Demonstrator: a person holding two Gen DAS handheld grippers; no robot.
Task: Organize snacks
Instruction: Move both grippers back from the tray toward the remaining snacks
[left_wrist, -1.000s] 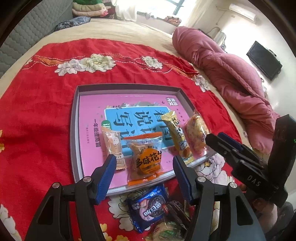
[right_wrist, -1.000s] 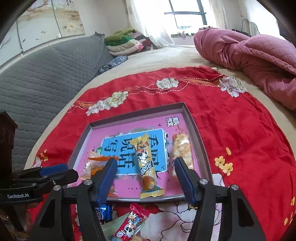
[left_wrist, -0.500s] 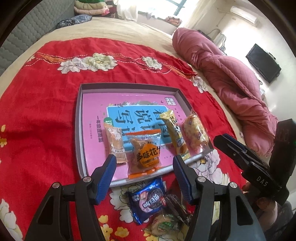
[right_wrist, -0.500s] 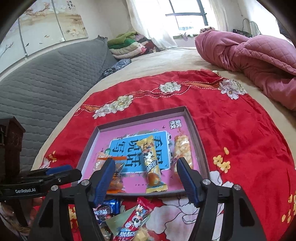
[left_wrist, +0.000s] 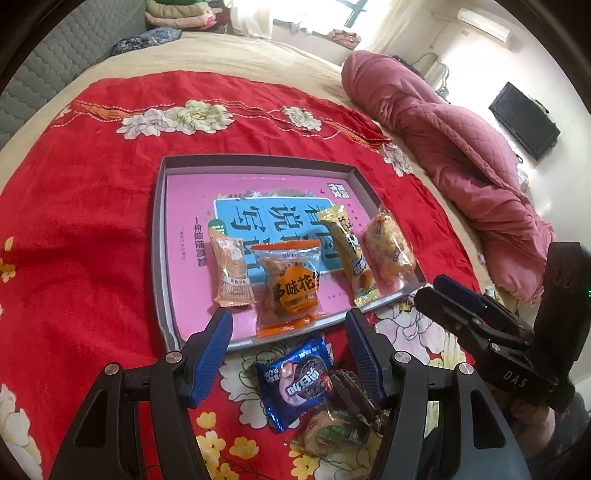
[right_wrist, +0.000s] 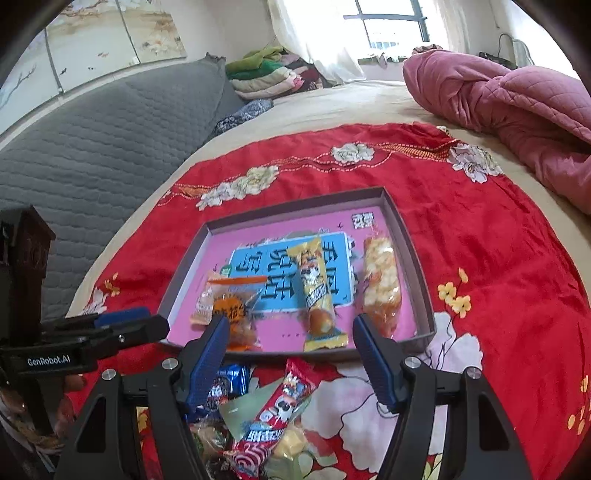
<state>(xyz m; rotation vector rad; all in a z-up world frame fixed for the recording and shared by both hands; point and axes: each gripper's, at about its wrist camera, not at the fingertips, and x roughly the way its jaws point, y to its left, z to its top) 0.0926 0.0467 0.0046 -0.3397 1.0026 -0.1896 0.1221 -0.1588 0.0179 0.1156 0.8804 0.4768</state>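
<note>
claw bodies (right_wrist: 48, 360) read "genrobot.ai" and "das" (left_wrist: 511, 380).

left wrist: near, angled down | right wrist: same | shared: tray (left_wrist: 161, 236) (right_wrist: 406, 236)

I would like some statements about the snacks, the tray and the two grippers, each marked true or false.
1. Four snack packets lie inside the tray. True.
2. The blue cookie packet lies inside the tray. False: it lies on the red cloth, in front of the tray.
3. The left gripper grips the orange-label packet. False: its jaws are open and empty.
4. The right gripper holds nothing. True.
5. The long yellow packet lies between the orange-label packet and the puffed snack bag. True.
</note>
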